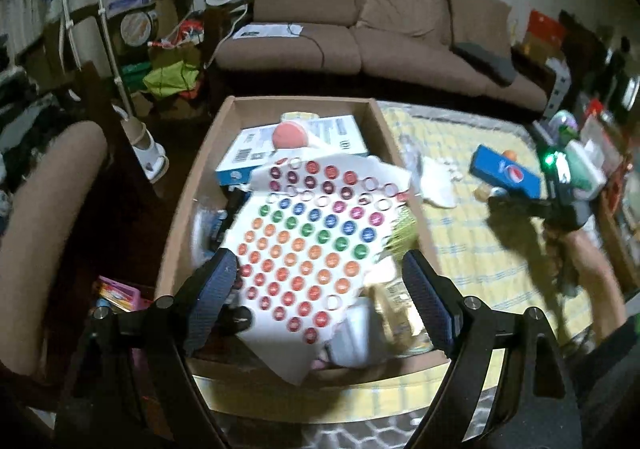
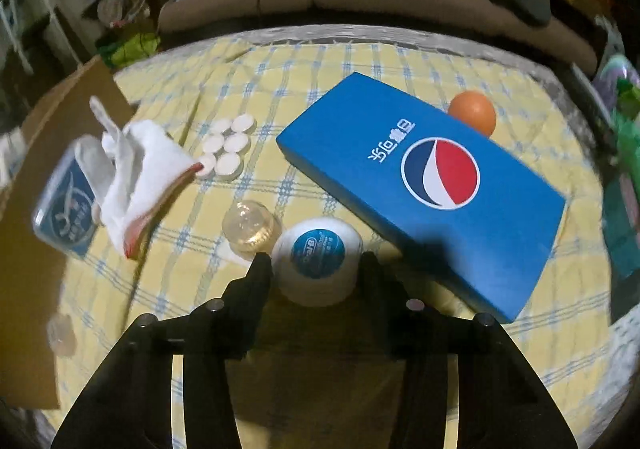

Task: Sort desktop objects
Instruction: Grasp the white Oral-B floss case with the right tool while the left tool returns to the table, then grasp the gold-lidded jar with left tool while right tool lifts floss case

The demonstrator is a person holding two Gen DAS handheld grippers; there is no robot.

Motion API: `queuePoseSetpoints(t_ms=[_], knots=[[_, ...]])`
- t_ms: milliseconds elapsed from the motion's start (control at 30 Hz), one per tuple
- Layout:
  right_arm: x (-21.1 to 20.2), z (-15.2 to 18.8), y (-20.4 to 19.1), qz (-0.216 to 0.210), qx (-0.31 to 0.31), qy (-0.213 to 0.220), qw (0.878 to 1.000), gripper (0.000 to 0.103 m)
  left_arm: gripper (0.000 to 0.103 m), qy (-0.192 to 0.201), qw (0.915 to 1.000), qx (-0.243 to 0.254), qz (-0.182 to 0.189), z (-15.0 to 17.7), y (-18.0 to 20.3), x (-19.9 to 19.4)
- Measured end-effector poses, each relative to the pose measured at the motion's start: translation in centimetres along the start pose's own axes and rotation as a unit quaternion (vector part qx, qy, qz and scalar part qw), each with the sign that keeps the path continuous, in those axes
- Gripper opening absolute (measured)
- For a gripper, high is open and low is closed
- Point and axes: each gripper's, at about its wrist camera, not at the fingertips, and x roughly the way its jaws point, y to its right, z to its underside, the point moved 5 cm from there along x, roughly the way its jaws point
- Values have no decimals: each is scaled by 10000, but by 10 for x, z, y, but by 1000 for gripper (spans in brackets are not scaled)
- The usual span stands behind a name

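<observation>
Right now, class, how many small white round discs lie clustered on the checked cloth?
7: the white discs sit bunched between the white cloth bundle and the blue Pepsi box. The nearest one is partly covered by the bundle, so more may be hidden.

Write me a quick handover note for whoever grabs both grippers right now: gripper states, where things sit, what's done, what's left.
Left gripper: open, holding nothing, over the cardboard box.
Right gripper: open, fingers either side of the white round container, not yet closed on it.
Done: the box already holds the coloured sticker sheet, a blue and white carton and other items.
Left on the checked cloth: the white container, blue Pepsi box, orange ball, clear capsule, white discs, white cloth, blue tin.
</observation>
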Motion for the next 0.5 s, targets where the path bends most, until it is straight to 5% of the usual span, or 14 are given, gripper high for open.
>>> queuePoseSetpoints(t_ms=[333, 500], knots=[[-112, -17, 12, -284, 443, 586, 9969, 46, 83, 103, 9988, 196, 436, 8, 43, -23], [-180, -26, 26, 306, 627, 774, 9946, 46, 91, 228, 9910, 702, 1116, 16, 104, -42]])
